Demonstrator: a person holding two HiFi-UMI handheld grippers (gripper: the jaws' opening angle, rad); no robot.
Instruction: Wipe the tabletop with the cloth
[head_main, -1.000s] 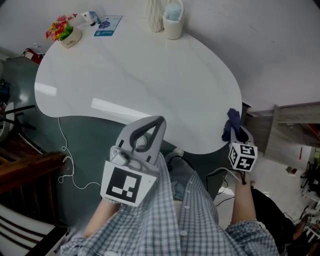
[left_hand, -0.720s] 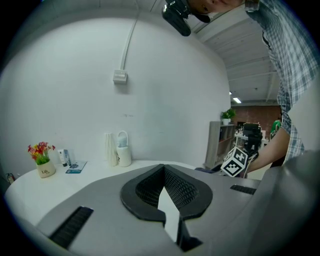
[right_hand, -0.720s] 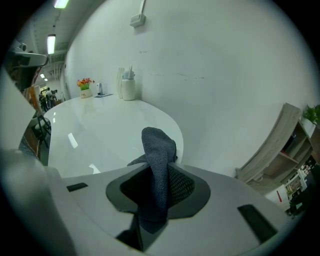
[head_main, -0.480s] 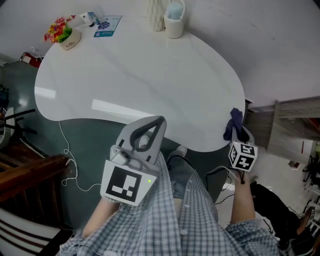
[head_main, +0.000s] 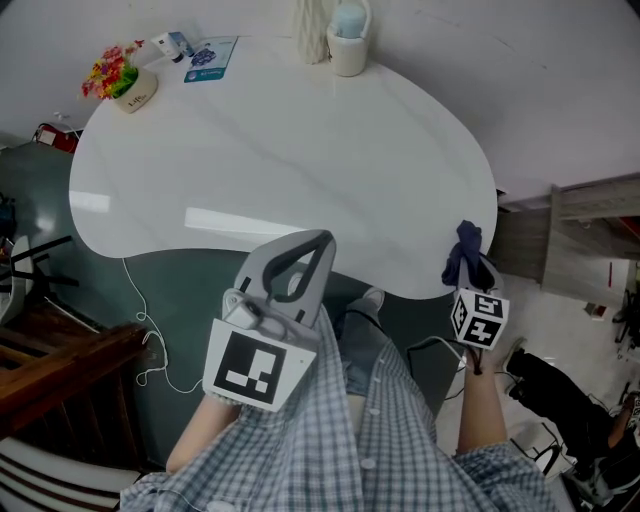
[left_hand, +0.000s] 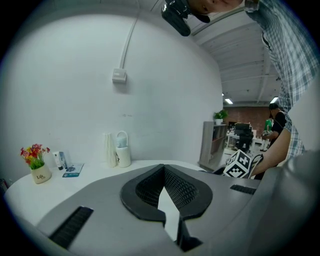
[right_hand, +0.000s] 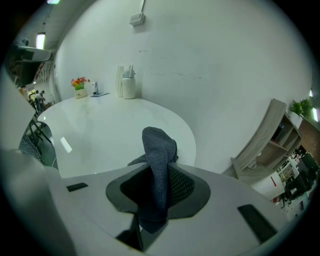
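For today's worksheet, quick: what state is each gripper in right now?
Left gripper: closed, empty.
Right gripper: closed on the dark blue cloth.

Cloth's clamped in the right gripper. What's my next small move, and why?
Probably lower the right gripper forward until the cloth touches the tabletop. The cloth is clamped in its jaws but sits at the table's near right edge, seemingly not pressed down yet.
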